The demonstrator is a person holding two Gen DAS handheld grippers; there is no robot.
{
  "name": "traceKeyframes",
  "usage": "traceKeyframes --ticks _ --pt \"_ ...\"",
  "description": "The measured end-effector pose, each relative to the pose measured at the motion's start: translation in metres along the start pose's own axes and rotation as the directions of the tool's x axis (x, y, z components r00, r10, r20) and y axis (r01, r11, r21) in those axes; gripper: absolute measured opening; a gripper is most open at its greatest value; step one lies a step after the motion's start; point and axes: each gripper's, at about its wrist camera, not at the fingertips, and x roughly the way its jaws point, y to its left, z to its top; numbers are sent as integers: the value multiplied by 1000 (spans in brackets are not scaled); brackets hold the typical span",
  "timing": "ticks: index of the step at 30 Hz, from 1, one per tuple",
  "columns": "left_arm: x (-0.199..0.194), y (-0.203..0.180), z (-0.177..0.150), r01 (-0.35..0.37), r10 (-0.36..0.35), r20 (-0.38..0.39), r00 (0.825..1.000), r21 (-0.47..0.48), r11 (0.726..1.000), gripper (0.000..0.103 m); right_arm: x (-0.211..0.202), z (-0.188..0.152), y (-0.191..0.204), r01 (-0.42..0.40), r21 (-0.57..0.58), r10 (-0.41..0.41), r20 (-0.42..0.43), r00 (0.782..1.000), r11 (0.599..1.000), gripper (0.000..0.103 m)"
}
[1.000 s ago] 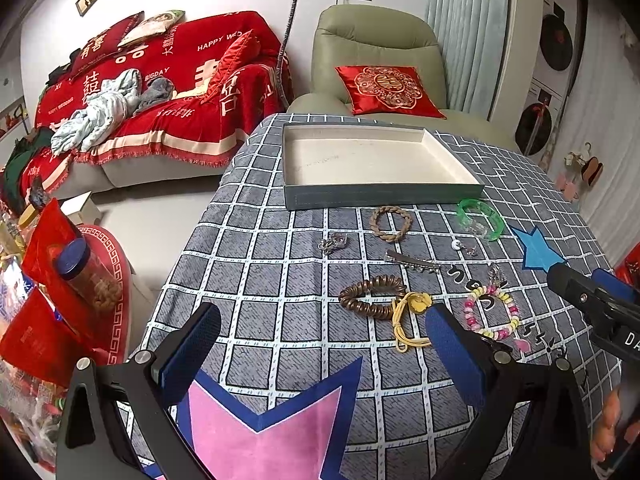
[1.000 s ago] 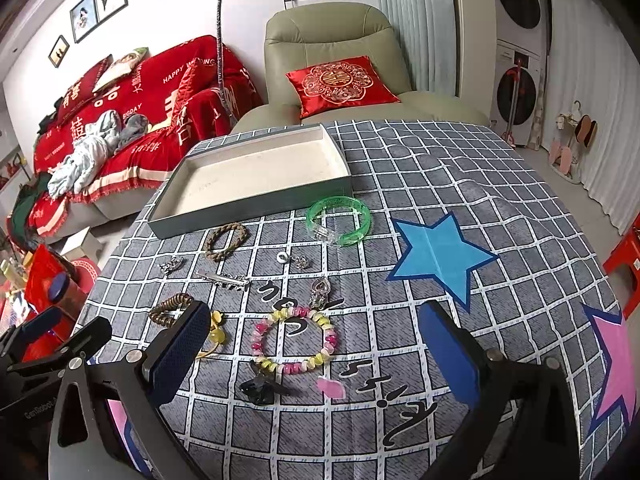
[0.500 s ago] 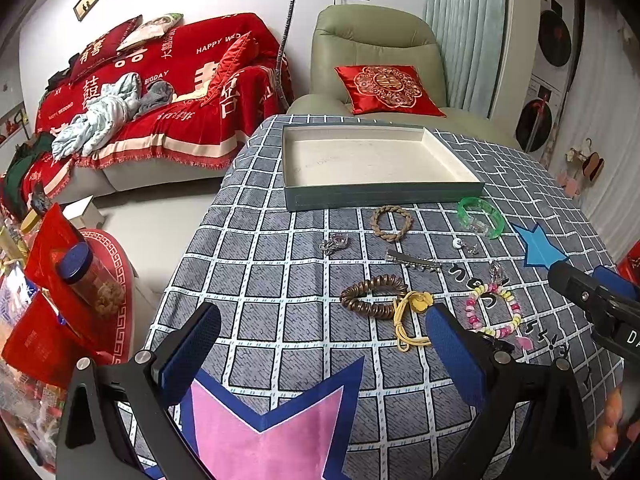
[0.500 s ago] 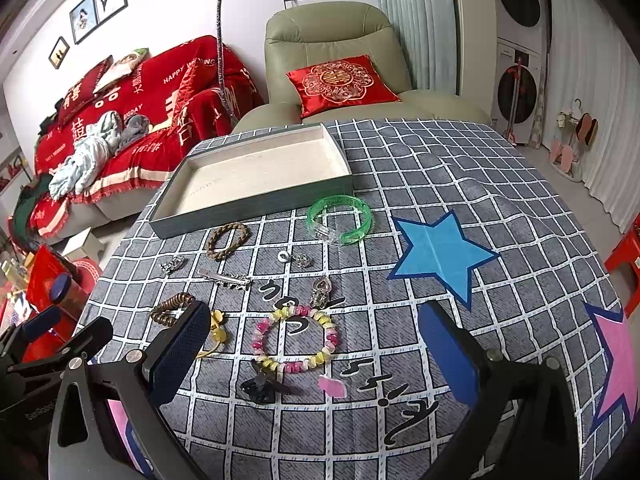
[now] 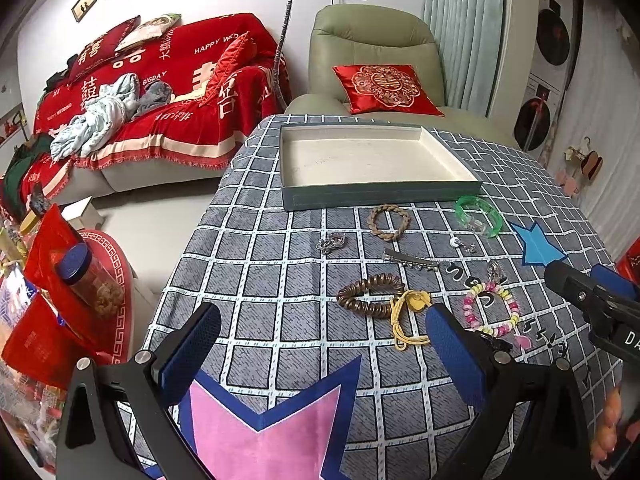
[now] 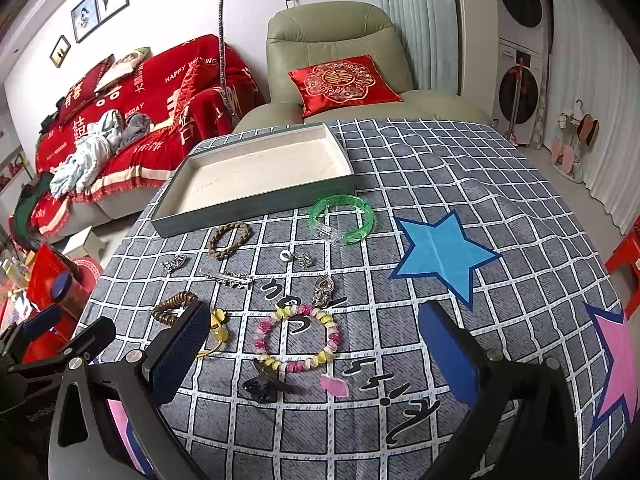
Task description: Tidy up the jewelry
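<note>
On the grey grid-patterned tablecloth (image 6: 460, 168) every piece still lies loose in front of the shallow grey tray with its cream lining (image 6: 256, 172), which sits empty toward the far left edge. From left to right: a small silver charm (image 6: 174, 263), a dark brown coiled bracelet (image 6: 172, 307) touching a yellow cord bracelet (image 6: 218, 330), a braided tan bracelet (image 6: 229, 239) just beside the tray's near wall, a silver hair clip (image 6: 228, 278), a pink and yellow beaded bracelet (image 6: 298, 338), and a translucent green bangle (image 6: 342, 219). The left gripper (image 5: 320, 350) hovers near the near-left corner, jaws wide apart and empty; the right gripper (image 6: 314, 346) hovers over the beaded bracelet, jaws likewise spread. The likely trouble: closing on the brown coil could drag the yellow cord along, and thin flat pieces may slip from the padded fingers.
</note>
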Motion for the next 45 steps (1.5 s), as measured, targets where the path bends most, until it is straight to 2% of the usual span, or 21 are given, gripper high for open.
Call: traceKeyframes --ticks 27,31,35,38,41,43,45 --pt "2 -5 -4 1 -1 -8 1000 9 1000 103 -3 -5 4 -7 9 7 -9 1000 1000 103" --pt "9 -2 -6 13 -12 -31 999 11 1000 103 -1 -7 0 -24 23 24 -23 999 999 103" --pt "26 6 -10 51 -49 -112 992 13 999 103 5 -7 -5 -104 54 107 -51 993 993 103" --pt "31 15 -7 37 -36 -108 993 -1 999 103 14 -6 -12 -175 83 181 -73 981 981 103" --pt "36 23 5 20 -20 -92 996 -3 1000 103 27 -6 -16 -164 102 177 -137 975 981 103" --pt "43 29 16 25 -25 -101 995 0 1000 103 38 -2 -16 -127 75 140 -200 970 989 103" --pt "51 33 27 43 -41 -112 993 14 999 103 43 5 -20 -101 60 111 -210 971 993 103"
